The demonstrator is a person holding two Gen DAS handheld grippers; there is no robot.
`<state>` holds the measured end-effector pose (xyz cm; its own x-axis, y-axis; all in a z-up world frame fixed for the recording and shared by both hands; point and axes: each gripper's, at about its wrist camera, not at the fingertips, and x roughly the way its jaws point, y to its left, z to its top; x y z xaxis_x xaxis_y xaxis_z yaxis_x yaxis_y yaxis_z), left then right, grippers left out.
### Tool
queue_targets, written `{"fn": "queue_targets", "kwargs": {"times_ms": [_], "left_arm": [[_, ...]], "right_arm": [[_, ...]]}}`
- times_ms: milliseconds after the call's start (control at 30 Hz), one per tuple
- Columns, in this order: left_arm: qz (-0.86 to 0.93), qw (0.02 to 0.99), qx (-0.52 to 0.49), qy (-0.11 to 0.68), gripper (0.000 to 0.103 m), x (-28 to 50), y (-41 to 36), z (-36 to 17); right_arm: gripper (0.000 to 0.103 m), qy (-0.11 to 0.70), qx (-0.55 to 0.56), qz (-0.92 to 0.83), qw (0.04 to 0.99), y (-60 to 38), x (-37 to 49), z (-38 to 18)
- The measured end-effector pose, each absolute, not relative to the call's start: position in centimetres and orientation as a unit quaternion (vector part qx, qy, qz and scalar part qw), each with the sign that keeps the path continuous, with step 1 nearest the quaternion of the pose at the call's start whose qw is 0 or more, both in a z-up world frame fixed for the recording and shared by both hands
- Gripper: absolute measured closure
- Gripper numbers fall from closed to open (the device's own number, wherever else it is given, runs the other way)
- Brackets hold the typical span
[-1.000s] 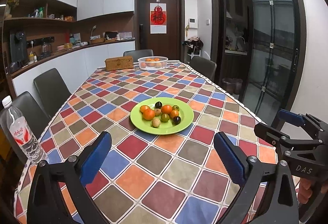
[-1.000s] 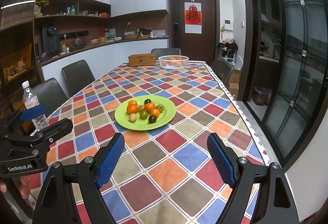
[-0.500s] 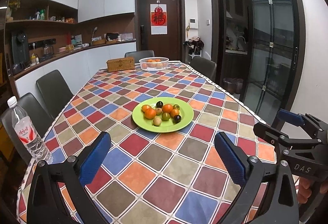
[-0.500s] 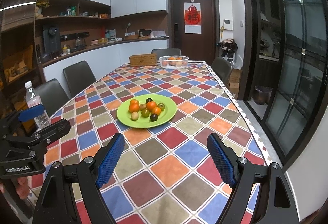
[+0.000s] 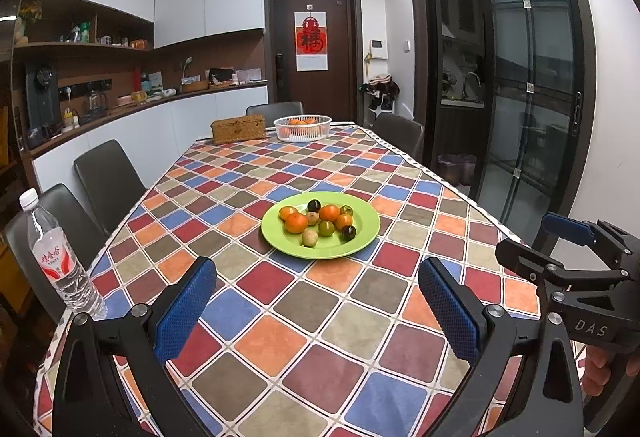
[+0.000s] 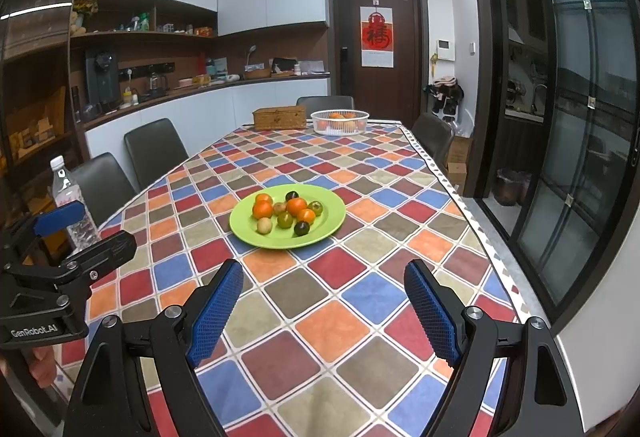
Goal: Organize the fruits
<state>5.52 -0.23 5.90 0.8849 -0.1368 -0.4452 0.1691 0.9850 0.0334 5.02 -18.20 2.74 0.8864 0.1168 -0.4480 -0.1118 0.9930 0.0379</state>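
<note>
A green plate (image 5: 366, 235) (image 6: 330, 227) sits mid-table with several small fruits: oranges (image 5: 296, 223) (image 6: 297, 206), dark plums (image 5: 348, 232) (image 6: 302, 227), green ones and a pale one. A white basket (image 5: 303, 128) (image 6: 339, 122) with oranges stands at the far end. My left gripper (image 5: 316, 301) is open and empty above the near table edge, well short of the plate. My right gripper (image 6: 324, 301) is open and empty, also short of the plate. Each gripper shows at the edge of the other's view.
A water bottle (image 5: 56, 257) (image 6: 72, 205) stands at the table's near left edge. A wicker box (image 5: 239, 129) (image 6: 280, 118) sits beside the basket. Dark chairs (image 5: 108, 177) line the left side and far end. The checkered tablecloth (image 5: 304, 317) covers the table; its right edge drops toward glass doors.
Both grippers have drawn back and risen slightly, so the plate looks a little farther away. The jaws stay open.
</note>
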Motion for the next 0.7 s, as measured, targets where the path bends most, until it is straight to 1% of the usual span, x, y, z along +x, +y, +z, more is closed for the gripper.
{"fn": "queue_targets", "kwargs": {"times_ms": [700], "left_arm": [[-0.074,0.971,0.035,0.226,0.000,5.57,-0.35,5.51]], "right_arm": [[0.020,0.233,0.001,0.056,0.971,-18.31,4.66,2.81]]}}
